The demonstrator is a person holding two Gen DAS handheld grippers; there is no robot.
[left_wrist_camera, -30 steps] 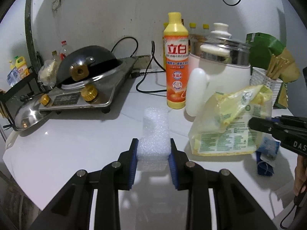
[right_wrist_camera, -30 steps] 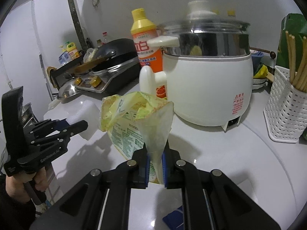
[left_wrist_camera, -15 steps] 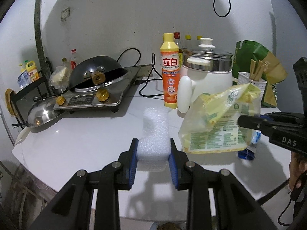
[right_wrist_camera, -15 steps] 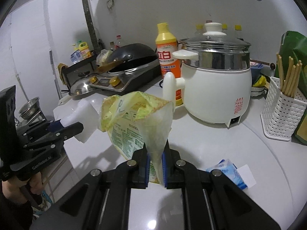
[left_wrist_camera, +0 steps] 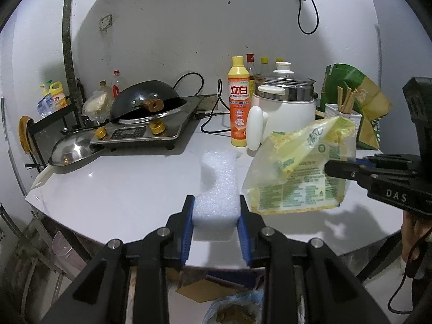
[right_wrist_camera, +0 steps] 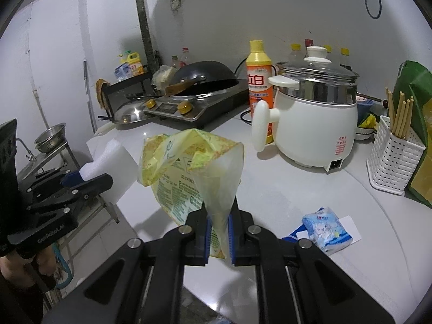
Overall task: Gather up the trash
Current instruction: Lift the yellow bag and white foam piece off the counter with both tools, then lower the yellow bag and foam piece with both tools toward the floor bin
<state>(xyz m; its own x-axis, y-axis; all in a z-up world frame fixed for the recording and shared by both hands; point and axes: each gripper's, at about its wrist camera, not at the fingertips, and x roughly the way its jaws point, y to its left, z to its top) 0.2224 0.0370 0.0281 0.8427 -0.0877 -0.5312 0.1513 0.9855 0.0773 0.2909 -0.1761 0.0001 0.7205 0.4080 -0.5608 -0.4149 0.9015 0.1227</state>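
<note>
- Both grippers have drawn back from the counter [left_wrist_camera: 121, 189]: left gripper [left_wrist_camera: 216, 225] clamps foam block [left_wrist_camera: 218, 186]; right gripper [right_wrist_camera: 218, 232] pinches yellow bag [right_wrist_camera: 189, 167].
- Ahead of the fingers: detergent bottle [left_wrist_camera: 238, 108], electric pot [left_wrist_camera: 286, 102].
- Right wrist view alone shows blue packet [right_wrist_camera: 325, 229].

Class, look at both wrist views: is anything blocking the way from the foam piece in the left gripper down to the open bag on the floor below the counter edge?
Nothing visible does. The left gripper holds the foam piece over the counter edge, and the open bag shows just below between the gripper's arms, with only air between. The right gripper holds the yellow wrapper off to the side.

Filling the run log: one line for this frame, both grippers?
left gripper: shut on white foam block | right gripper: shut on yellow plastic bag | both above white countertop
</note>
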